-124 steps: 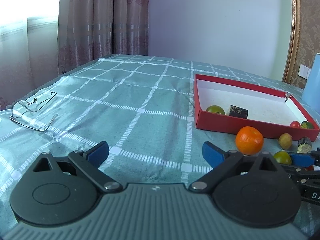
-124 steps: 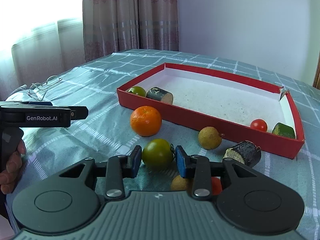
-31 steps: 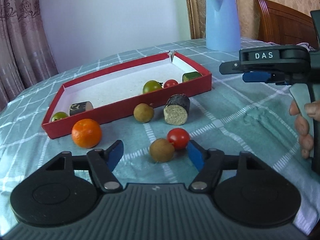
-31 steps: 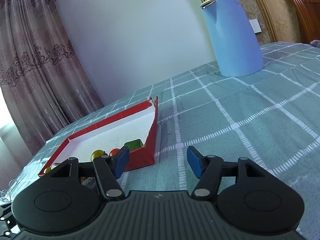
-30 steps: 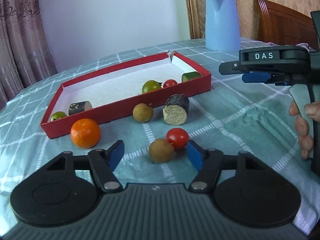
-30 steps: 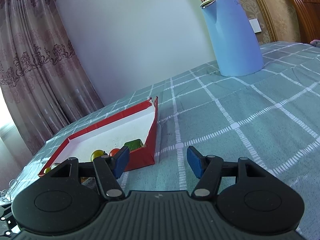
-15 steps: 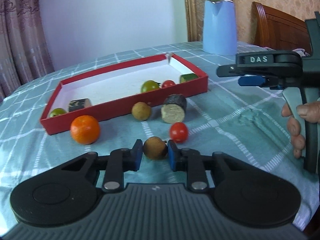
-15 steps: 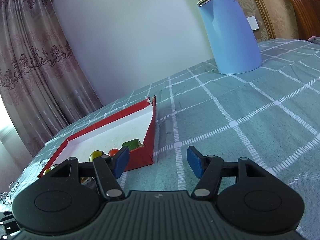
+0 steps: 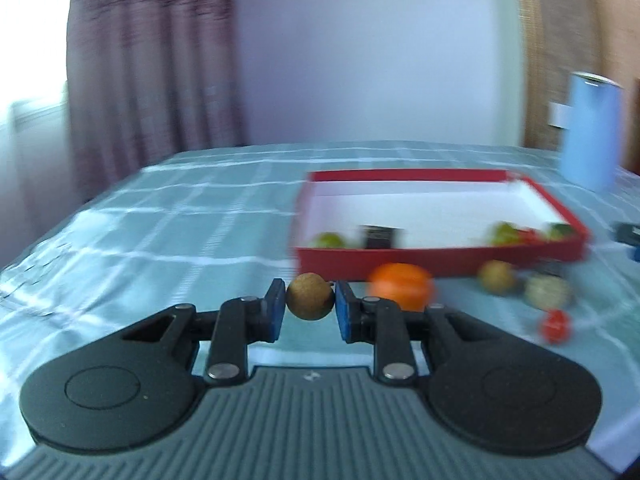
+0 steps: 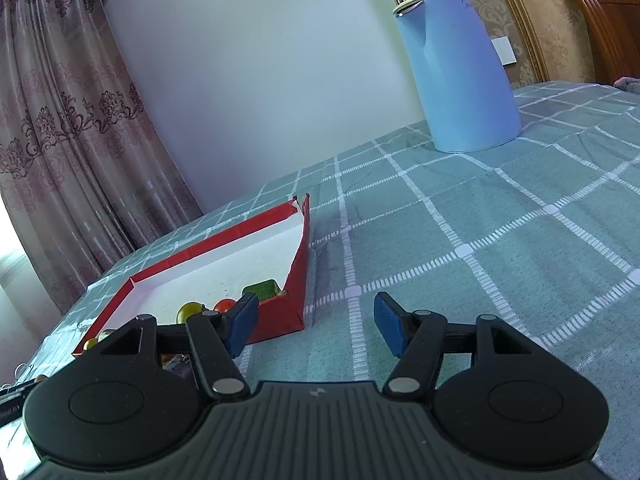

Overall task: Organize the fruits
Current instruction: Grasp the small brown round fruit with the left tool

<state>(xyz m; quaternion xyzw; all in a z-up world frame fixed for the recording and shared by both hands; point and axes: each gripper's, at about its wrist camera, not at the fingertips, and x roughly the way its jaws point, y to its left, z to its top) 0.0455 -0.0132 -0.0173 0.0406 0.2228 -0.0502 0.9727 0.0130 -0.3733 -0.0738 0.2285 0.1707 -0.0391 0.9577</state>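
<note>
My left gripper [image 9: 309, 309] is shut on a small brown round fruit [image 9: 309, 297], held above the checked cloth, left of the red tray [image 9: 432, 258]. The left wrist view is blurred by motion. An orange [image 9: 401, 285], another brown fruit [image 9: 497, 276], a cut dark piece [image 9: 547, 290] and a red cherry tomato [image 9: 555, 325] lie on the cloth in front of the tray. Green fruits [image 9: 329, 239], a dark piece [image 9: 383, 236] and a red tomato lie inside it. My right gripper [image 10: 316, 322] is open and empty beside the tray's near corner [image 10: 294, 312].
A light blue kettle [image 10: 456, 72] stands at the back right on the green checked tablecloth [image 10: 500, 248]; it also shows in the left wrist view [image 9: 592, 132]. Curtains hang at the left. A wooden chair [image 10: 600, 16] stands behind the table.
My left gripper has lifted the brown fruit off the cloth and swung left, so the tray now sits to its right. The right gripper has barely moved.
</note>
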